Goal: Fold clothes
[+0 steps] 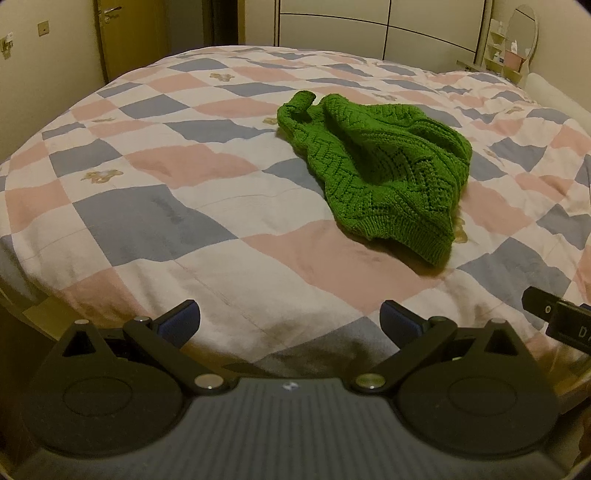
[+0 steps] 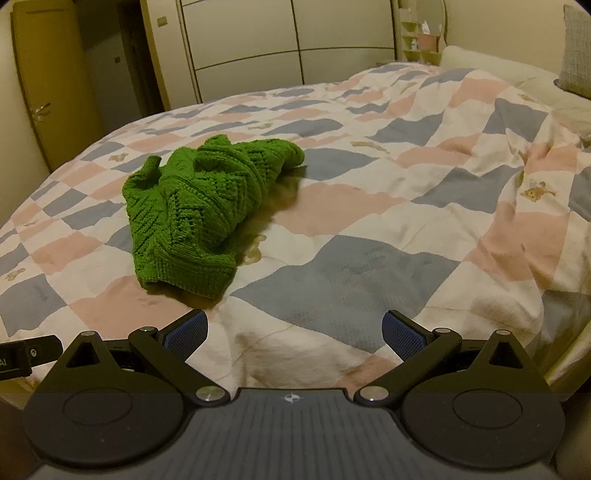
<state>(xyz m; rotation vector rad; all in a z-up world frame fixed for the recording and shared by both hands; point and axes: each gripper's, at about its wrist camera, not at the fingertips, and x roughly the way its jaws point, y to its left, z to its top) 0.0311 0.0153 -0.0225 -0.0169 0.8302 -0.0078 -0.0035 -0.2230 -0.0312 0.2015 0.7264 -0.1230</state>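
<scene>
Green knit sweater point(image 1: 376, 162) lies crumpled in a loose heap on the checked quilt point(image 1: 155, 206), unfolded, ribbed hem toward us and one rolled cuff at its far end. We take the sweater as our landmark. Our left gripper point(image 1: 290, 319) hangs near the bed's edge, short of the hem and off to its left, fingers spread wide and holding nothing. Our right gripper point(image 2: 294, 330) sits just short of the hem and to its right, likewise released and empty, blue pads point(image 2: 400, 336) facing inward over bare quilt. Beyond the sweater we see pale wardrobe doors point(image 2: 295, 33); to its far left a wooden door point(image 1: 122, 33); to its far right a small oval mirror point(image 1: 522, 26).
</scene>
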